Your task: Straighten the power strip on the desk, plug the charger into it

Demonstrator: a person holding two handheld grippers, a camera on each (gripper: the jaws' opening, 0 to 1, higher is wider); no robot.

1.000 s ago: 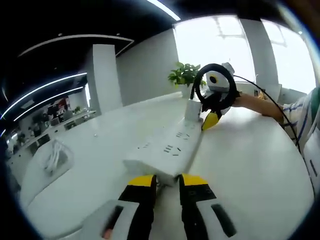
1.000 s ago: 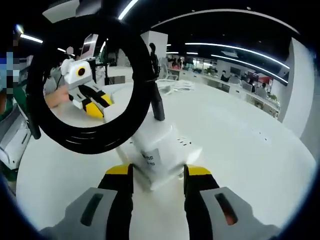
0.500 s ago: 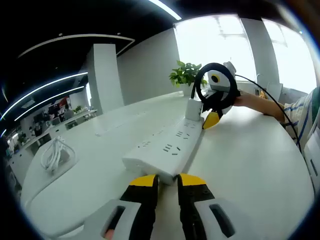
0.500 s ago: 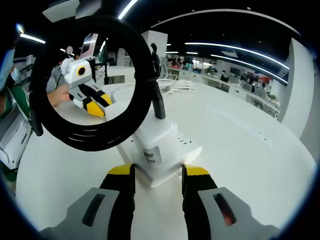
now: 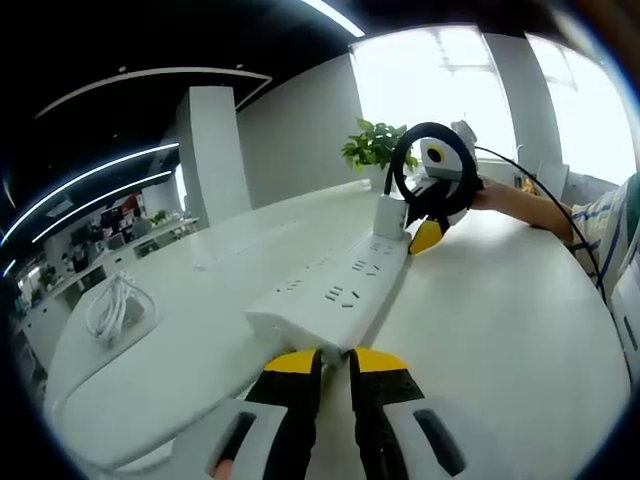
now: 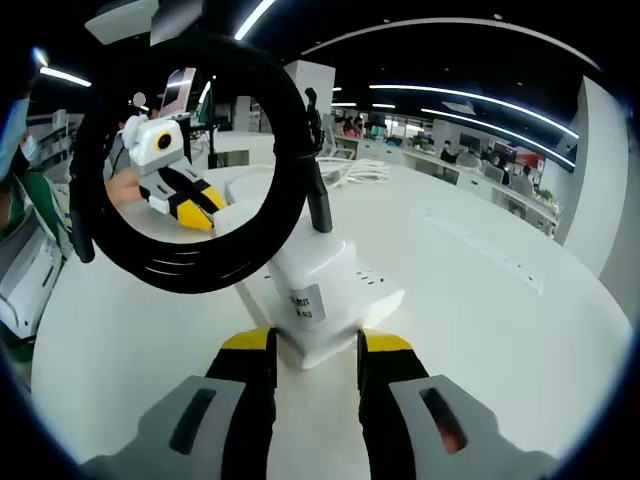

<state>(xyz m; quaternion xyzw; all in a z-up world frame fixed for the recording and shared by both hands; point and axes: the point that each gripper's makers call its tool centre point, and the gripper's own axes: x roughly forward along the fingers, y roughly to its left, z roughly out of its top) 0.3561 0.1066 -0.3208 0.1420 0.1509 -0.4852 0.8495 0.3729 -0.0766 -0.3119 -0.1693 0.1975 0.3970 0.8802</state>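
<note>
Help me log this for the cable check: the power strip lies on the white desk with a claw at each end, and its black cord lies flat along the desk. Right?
Not quite. The black cord does not lie flat: in the right gripper view it stands coiled in a loop above the end of the power strip. The rest holds: the strip lies on the white desk, with the right claw at one end and the left claw at the other.

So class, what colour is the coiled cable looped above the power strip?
Black. The coiled cable shows best in the right gripper view, looped above the white power strip.
</note>
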